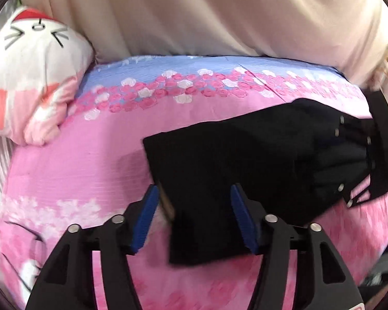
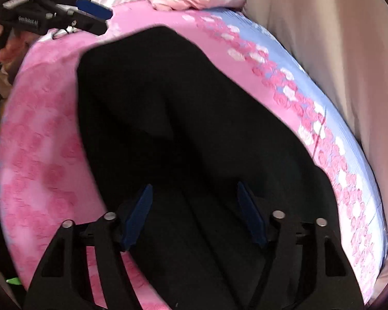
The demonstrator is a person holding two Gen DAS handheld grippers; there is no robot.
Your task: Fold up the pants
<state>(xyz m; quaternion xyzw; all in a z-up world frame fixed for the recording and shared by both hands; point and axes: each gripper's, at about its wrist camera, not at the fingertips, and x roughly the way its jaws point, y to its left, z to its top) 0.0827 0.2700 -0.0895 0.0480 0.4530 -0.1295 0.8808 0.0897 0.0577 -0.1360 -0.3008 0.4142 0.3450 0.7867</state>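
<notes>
Lying on the bedspread [image 1: 64, 160], black pants [image 1: 219, 160] — seemingly folded — both tools [image 1: 194, 217] [image 2: 194, 214] apart.

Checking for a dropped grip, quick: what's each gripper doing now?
Left gripper: open, holding nothing, over the black pants.
Right gripper: open, holding nothing, over the pants.
</notes>
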